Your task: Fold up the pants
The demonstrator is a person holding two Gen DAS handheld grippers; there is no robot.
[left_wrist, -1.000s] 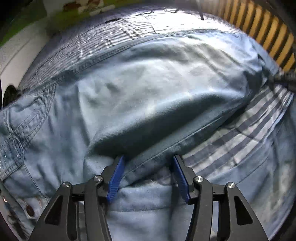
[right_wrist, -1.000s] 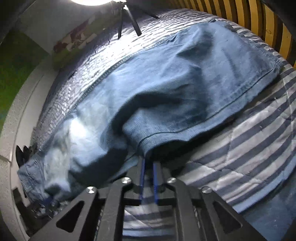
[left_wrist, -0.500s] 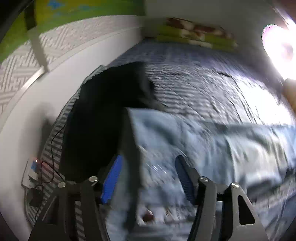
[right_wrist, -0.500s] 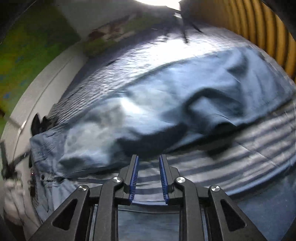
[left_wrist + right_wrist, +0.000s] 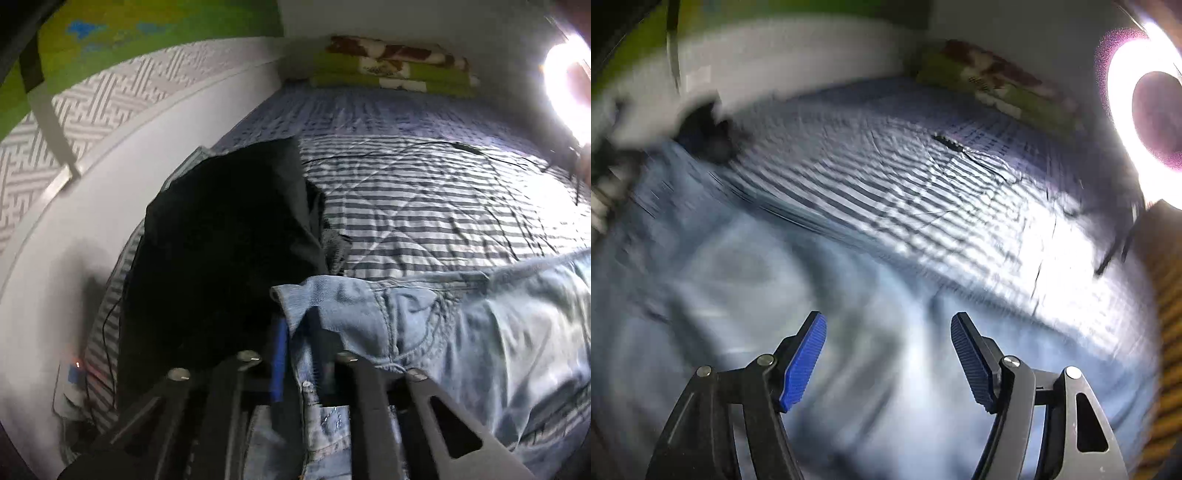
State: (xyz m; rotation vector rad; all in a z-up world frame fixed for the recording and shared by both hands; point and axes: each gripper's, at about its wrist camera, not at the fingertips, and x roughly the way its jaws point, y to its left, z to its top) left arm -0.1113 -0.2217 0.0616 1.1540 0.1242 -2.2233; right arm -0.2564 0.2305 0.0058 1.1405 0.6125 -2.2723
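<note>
Light blue jeans (image 5: 461, 332) lie across the striped bedspread, with the waistband and its button at the lower middle of the left wrist view. My left gripper (image 5: 301, 347) is closing on that waistband corner, and the denim is pinched between its blue pads. In the blurred right wrist view the jeans (image 5: 738, 288) spread below my right gripper (image 5: 888, 321). Its jaws are opening wide above the cloth with nothing between them.
A black garment (image 5: 229, 240) lies heaped just left of the waistband, against the white wall (image 5: 48, 266). The striped bedspread (image 5: 424, 192) carries a thin cable (image 5: 406, 147). A folded green blanket (image 5: 391, 74) sits at the far end. A bright ring lamp (image 5: 1123, 110) stands at the right.
My left gripper left the pant leg, swung to the waistband and shut on it. My right gripper let go of the leg hem, opened and swept across the jeans.
</note>
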